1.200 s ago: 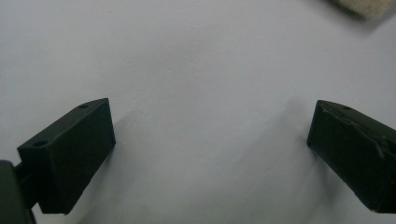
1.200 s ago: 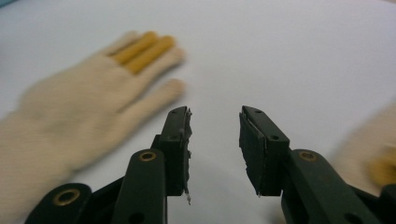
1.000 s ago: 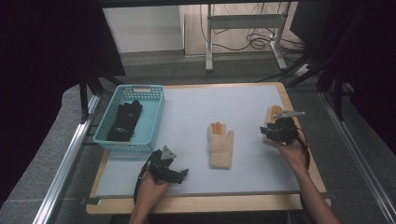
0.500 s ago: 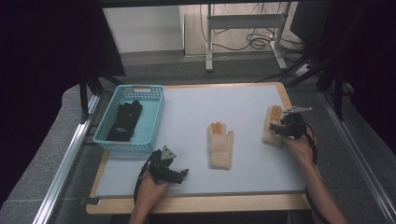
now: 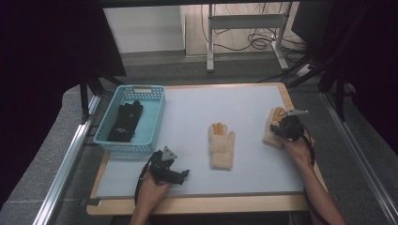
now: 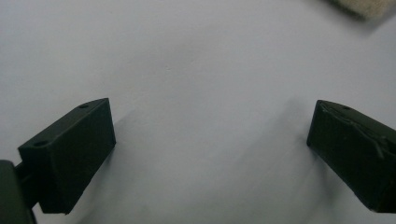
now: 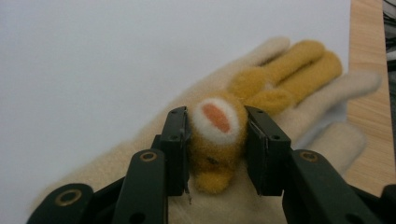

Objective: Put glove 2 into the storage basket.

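Right gripper (image 7: 215, 140) clamps my jaws on the glove's (image 7: 299, 112) plush patch at the mat's right edge; left gripper (image 6: 210, 154) rests open.

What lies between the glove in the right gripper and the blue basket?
The other cream glove lies mid-table between the held glove in the right gripper and the blue basket; otherwise bare tabletop.

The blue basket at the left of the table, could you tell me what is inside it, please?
Inside the blue basket lies a black glove, stretched along its length. Bare basket floor shows around the glove; whatever is under the glove is covered.
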Available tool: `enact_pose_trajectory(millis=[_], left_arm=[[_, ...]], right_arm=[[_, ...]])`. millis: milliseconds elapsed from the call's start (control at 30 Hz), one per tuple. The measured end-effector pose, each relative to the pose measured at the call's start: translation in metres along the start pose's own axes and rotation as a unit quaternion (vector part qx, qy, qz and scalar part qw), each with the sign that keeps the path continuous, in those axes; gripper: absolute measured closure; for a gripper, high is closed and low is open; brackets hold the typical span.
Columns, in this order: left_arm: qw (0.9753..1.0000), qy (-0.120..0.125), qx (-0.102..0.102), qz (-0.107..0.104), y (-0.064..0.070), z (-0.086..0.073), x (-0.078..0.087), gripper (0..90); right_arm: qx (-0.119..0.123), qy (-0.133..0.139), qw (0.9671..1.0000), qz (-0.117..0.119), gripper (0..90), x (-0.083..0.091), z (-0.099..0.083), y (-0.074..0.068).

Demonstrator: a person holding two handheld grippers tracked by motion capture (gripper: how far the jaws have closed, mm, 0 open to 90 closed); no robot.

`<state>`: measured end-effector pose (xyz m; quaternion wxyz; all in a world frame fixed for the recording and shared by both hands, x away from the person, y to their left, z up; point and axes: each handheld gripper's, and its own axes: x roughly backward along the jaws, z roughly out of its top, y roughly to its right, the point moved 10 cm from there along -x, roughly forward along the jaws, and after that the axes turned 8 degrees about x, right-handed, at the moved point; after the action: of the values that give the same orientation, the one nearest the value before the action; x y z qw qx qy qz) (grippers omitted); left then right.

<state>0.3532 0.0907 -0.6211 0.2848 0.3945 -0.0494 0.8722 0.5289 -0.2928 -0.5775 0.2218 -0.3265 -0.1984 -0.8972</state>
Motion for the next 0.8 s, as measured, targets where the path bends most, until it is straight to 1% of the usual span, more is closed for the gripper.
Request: enact_pose_trajectory(millis=[133,233,433,533,633,733,800], left_arm=[[1.0,0.001,0.001,0.0,0.0,0.0,0.0,1.4],[1.0,0.0,0.0,0.0,0.0,0.0,0.0,1.4],[1.0,0.001,0.001,0.0,0.0,0.0,0.0,1.5],[1.0,0.0,0.0,0.0,0.0,0.0,0.0,1.4],[1.0,0.0,0.0,0.0,0.0,0.0,0.0,1.4],[1.0,0.0,0.001,0.0,0.0,0.0,0.0,1.5],[1.0,0.0,0.001,0.0,0.0,0.0,0.0,1.5]], right_arm=[[-0.006,0.019,0.9997,0.014,61.8,0.014,0.006,-0.006],[-0.003,0.031,0.9993,0.02,61.7,0.025,0.012,-0.012],[0.008,0.05,0.9978,0.042,61.5,0.05,0.026,-0.032],[0.017,0.057,0.9968,0.054,61.5,0.06,0.032,-0.045],[0.027,0.067,0.9946,0.075,61.5,0.071,0.041,-0.063],[0.034,0.076,0.9921,0.094,61.5,0.079,0.049,-0.08],[0.043,0.082,0.9895,0.111,61.5,0.083,0.055,-0.095]])
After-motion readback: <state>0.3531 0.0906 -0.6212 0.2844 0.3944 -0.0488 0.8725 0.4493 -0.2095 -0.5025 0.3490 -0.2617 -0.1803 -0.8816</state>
